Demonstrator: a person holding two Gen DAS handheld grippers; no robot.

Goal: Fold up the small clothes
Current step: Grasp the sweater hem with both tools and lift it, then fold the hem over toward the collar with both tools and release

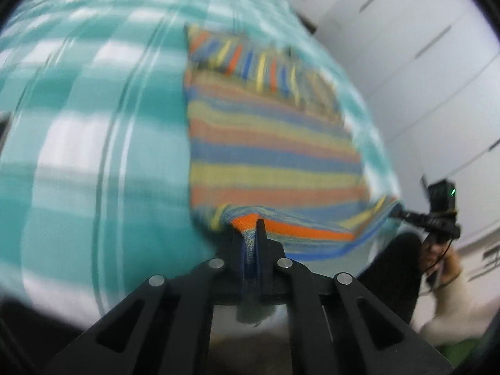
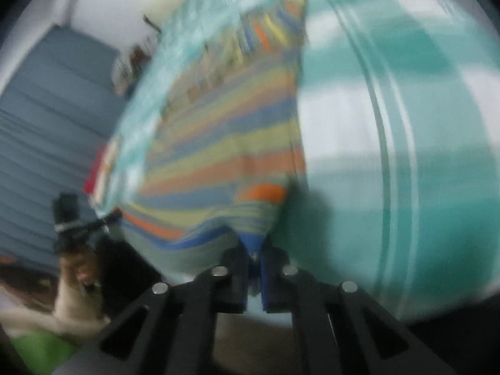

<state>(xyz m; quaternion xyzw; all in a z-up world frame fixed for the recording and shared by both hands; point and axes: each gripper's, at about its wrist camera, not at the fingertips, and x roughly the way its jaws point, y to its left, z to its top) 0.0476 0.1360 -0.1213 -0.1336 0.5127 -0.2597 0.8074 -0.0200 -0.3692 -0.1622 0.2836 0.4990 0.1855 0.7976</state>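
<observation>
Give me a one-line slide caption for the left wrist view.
Left hand-held gripper pinches the striped garment hem on a teal checked cloth.

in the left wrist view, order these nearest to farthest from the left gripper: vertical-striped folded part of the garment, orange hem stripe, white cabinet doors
1. orange hem stripe, just beyond the left gripper
2. vertical-striped folded part, at the garment's far end
3. white cabinet doors, beyond the bed, upper right

Both views are bent by strong fisheye distortion, with dark vignetting at the corners. Even, soft indoor light is seen, and the white checks of the teal checked cloth (image 1: 93, 143) are nearly washed out. Motion blur is spread over both pictures, more heavily in the right wrist view, where the striped garment (image 2: 225, 143) is smeared. A soft shadow is cast beside its lifted corner.
</observation>
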